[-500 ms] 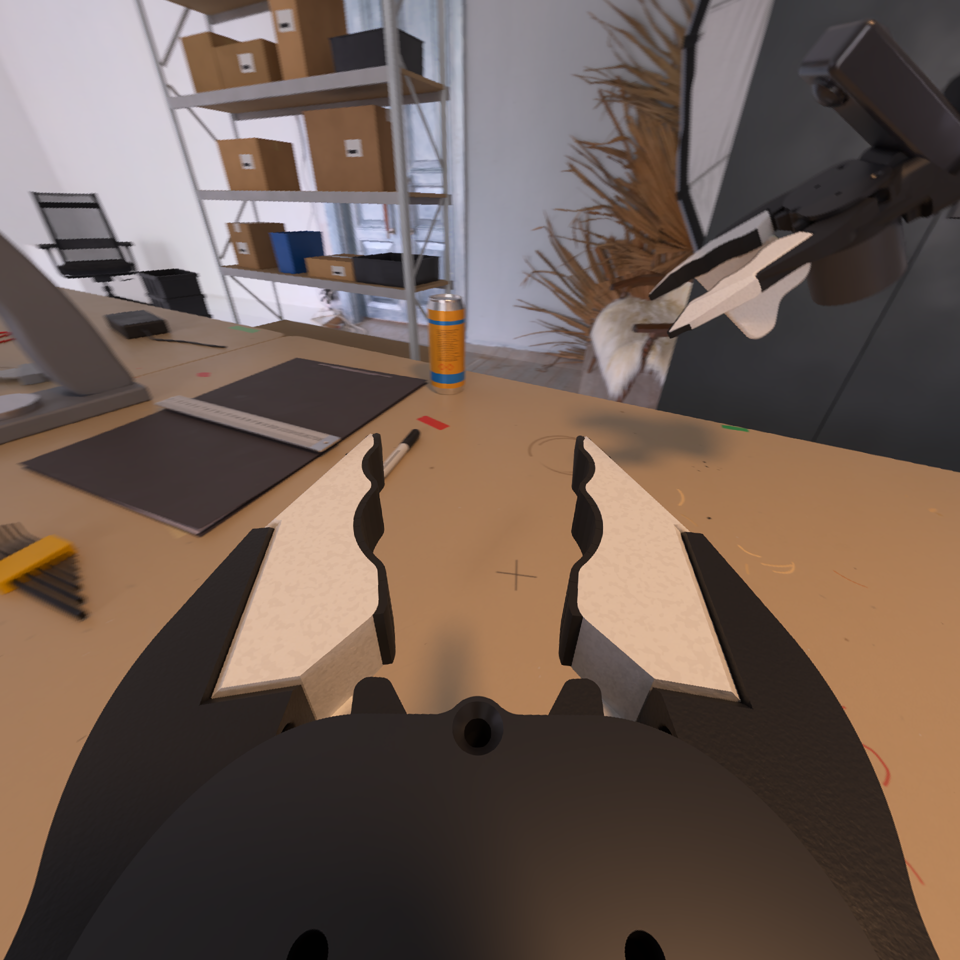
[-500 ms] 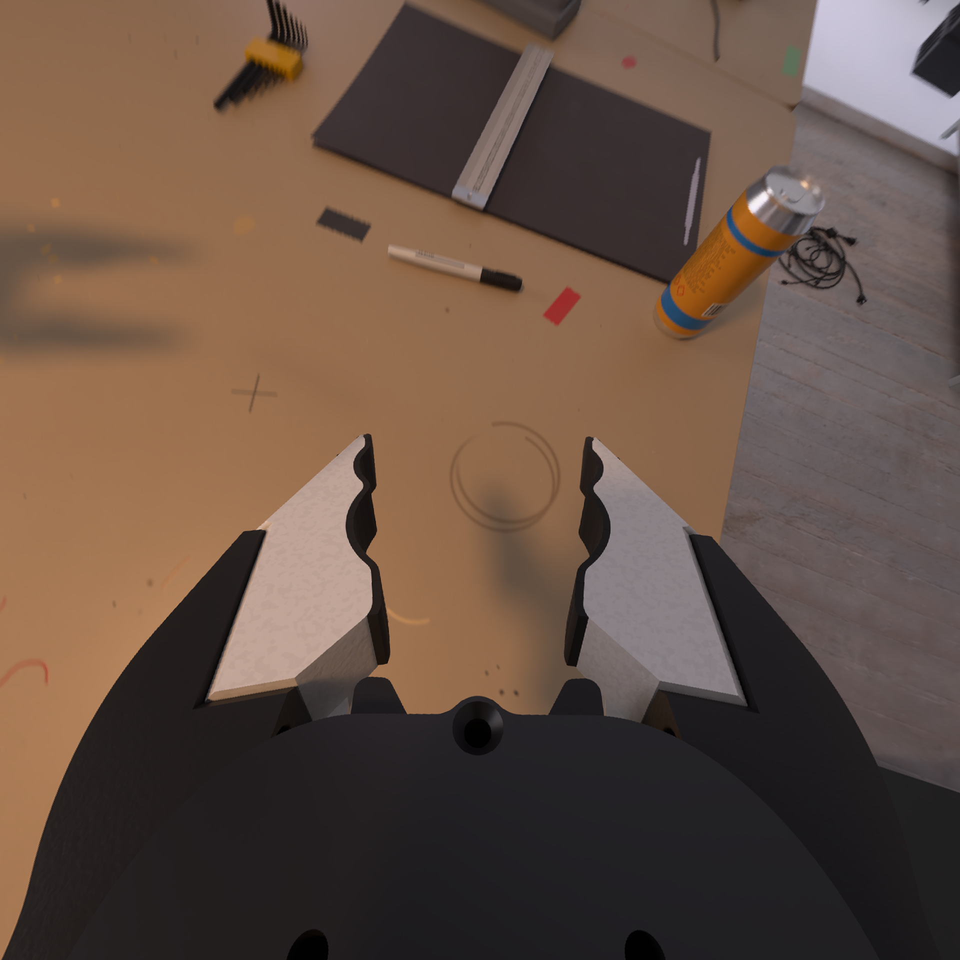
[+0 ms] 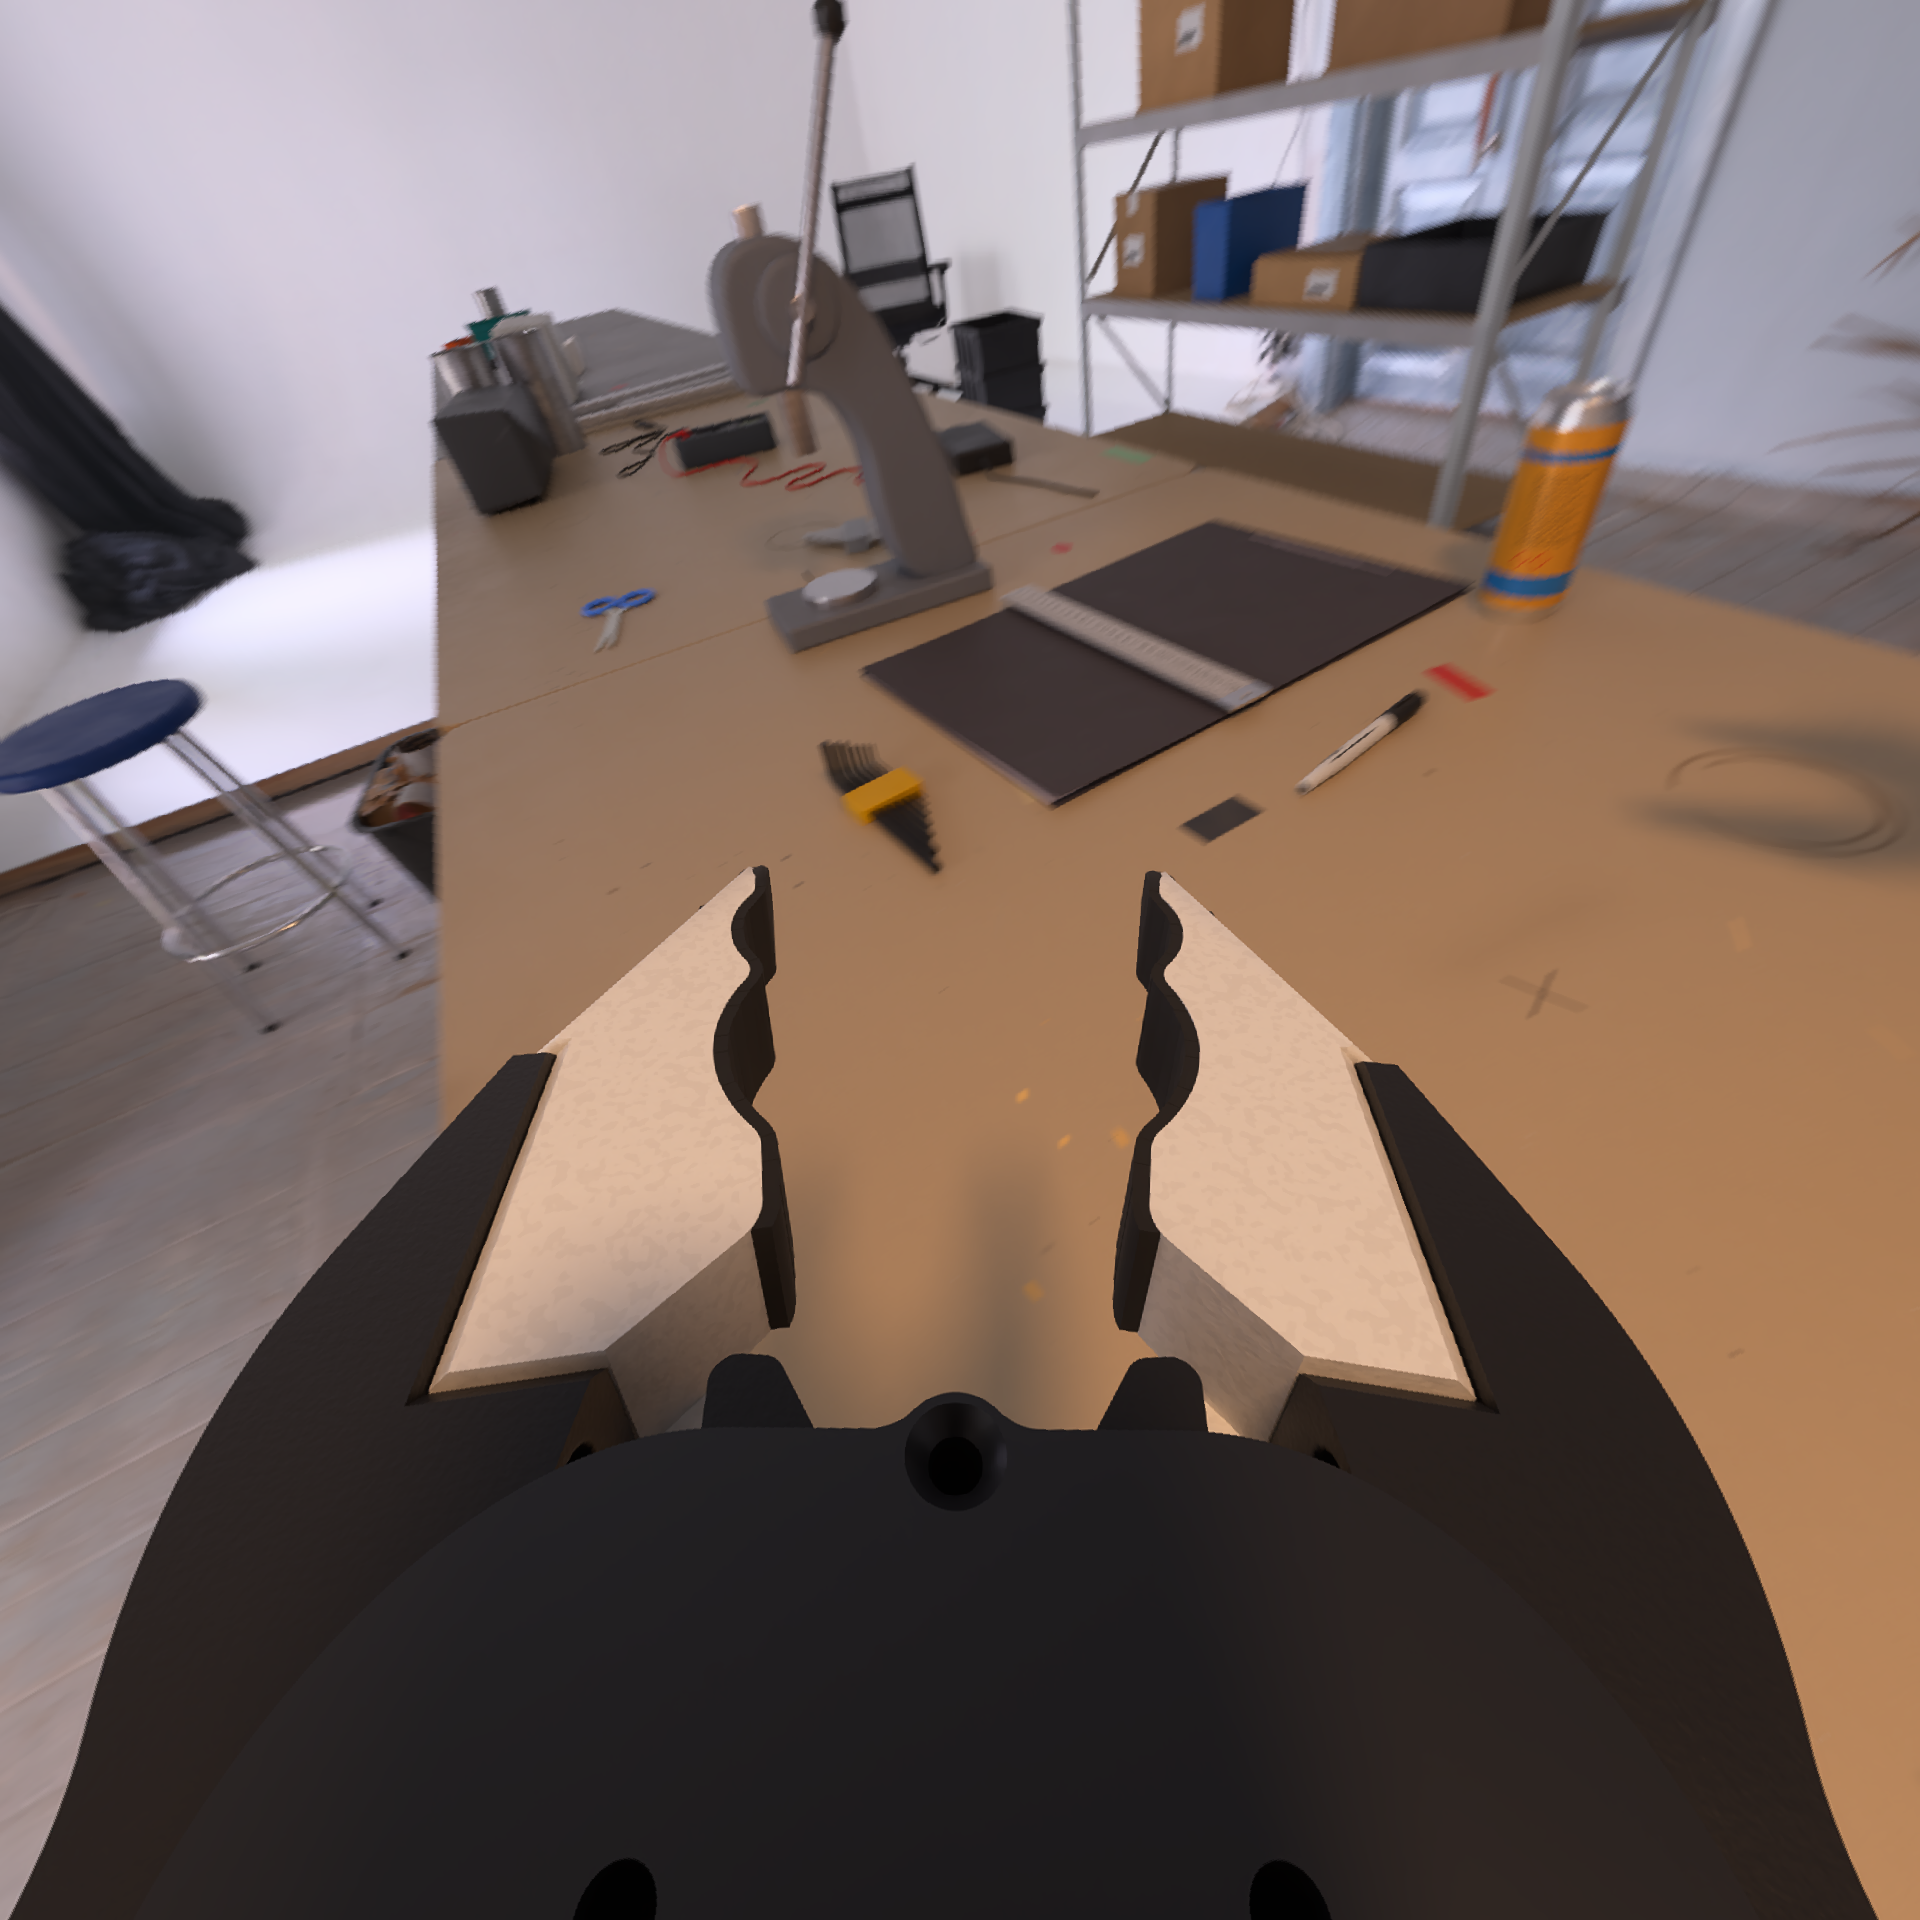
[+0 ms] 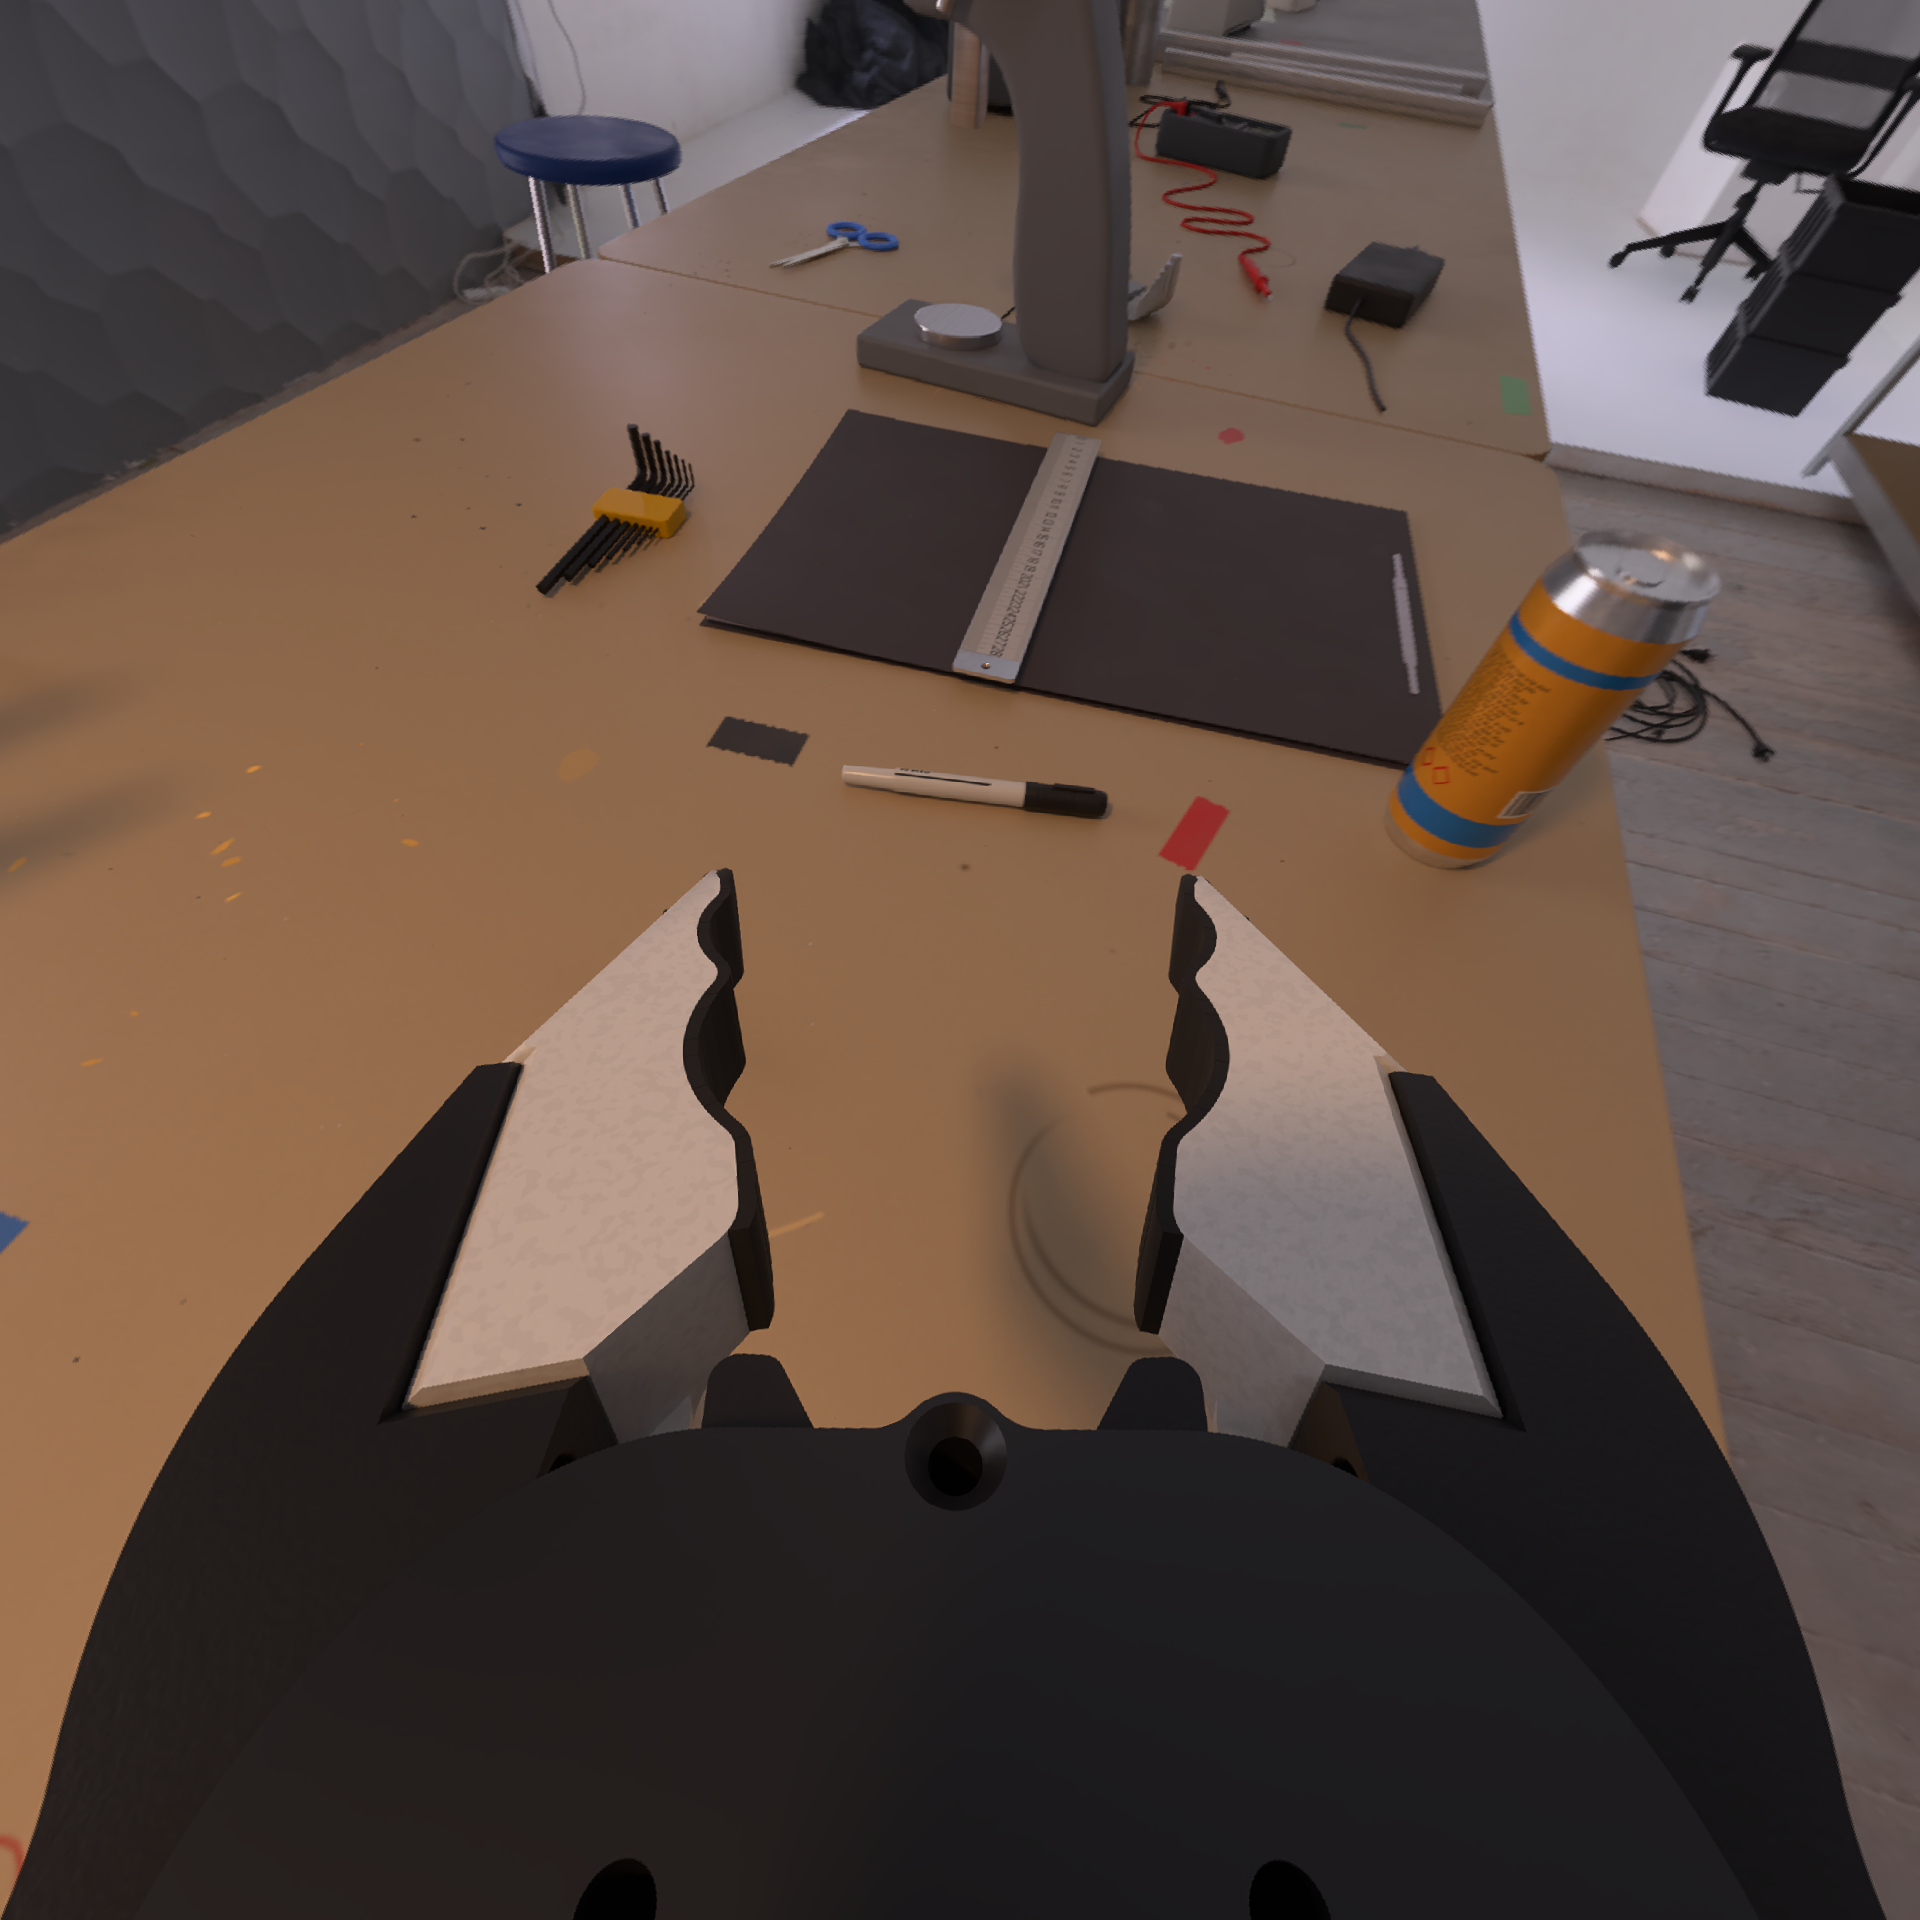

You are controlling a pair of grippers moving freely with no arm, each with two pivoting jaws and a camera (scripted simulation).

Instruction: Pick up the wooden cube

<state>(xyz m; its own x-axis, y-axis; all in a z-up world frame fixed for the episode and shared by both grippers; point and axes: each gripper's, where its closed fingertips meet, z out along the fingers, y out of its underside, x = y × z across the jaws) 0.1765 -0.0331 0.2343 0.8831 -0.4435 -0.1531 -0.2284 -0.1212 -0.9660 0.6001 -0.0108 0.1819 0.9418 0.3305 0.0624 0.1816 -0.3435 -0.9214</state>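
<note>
We saw no wooden cube near the orange can; both the left gripper and the right gripper were wide and empty. We guessed it was light and hard, best pinched on two flat sides.

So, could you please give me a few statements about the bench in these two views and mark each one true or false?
1. Both the left hand-held gripper and the right hand-held gripper are open and empty. True.
2. The wooden cube sits between the right one's fingers. False: no cube shows in either view.
3. The ruler lies on the dark mat. True.
4. The orange can lies on its side. False: it stands upright near the table edge.
5. The marker rests on the mat. False: it lies on the bare table.
</note>
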